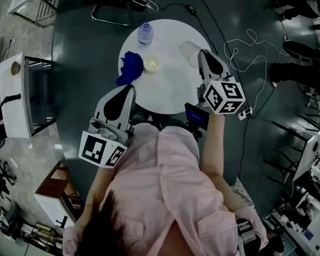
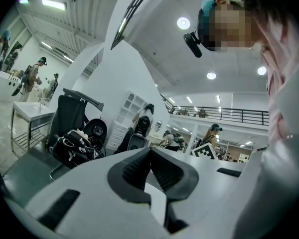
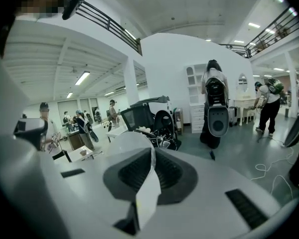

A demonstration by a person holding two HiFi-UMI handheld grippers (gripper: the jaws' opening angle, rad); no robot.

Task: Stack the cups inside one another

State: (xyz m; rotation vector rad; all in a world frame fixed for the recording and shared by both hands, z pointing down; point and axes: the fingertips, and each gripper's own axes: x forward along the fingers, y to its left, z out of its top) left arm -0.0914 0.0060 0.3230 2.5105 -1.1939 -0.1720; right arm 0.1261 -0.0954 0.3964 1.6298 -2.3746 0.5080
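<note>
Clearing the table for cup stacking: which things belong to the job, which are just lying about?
Job: translucent plastic cup, pinched in the right tongs; small pale-yellow cup on the round white table.
Lying about: clear plastic water bottle; crumpled blue cloth.

table (image 1: 165,92) near half: bare | far left: bottle (image 1: 145,33), blue cloth (image 1: 129,68), small cup (image 1: 152,64)
</note>
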